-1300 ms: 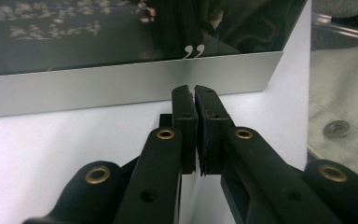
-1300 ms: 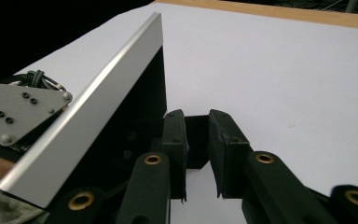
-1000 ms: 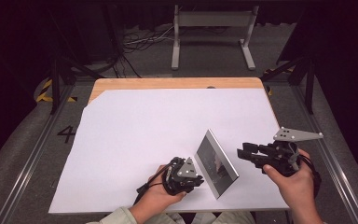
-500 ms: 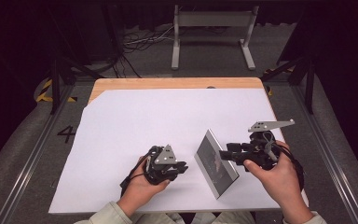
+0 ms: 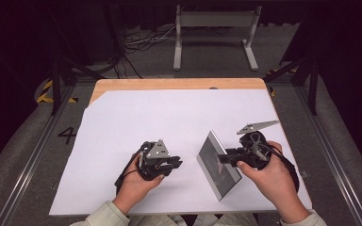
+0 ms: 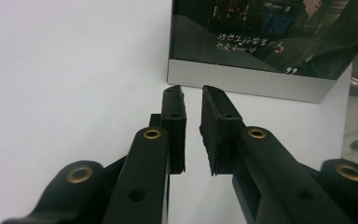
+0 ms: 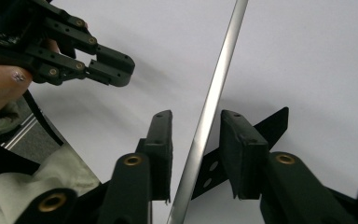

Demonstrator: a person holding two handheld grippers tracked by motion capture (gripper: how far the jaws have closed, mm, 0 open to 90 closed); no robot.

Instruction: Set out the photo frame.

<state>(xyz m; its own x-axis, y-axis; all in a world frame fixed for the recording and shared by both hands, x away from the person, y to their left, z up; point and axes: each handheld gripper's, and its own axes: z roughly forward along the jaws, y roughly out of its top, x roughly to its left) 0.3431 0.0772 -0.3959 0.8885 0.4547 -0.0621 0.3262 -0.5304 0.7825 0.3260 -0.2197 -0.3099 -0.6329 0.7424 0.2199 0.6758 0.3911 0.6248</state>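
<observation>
Around the thin metal edge of the picture frame [image 7: 209, 112], the right gripper [image 7: 196, 140] has its two black jaws set one on each side; they have just been closing, yet in the right gripper view a sliver of gap shows between each pad and the frame, so the grip does not look made yet; the jaws are partly spread with the frame between them. From the high view the right gripper [image 5: 233, 157] reaches in from the frame's right side, the right hand [image 5: 268, 176] behind it; the picture frame [image 5: 217, 165] stands tilted on its edge on the white table [image 5: 122, 117], its dark glass face turned toward the left gripper. Left of the frame, well apart from it, the left gripper [image 5: 174, 163] rests low over the table in the left hand [image 5: 136, 183]; its jaws have just been opening a little, they stand narrowly apart and hold nothing; in the left gripper view the left gripper [image 6: 192, 105] points at the frame's lower silver border [image 6: 242, 84], which lies just ahead of its tips.

The step in hand appears to be taking hold of the frame with the right gripper; the next move probably calls for closing the pads squarely on the thin edge, gently, since the frame leans and could slip or topple; the left gripper seems placed to steady the lower border.
</observation>
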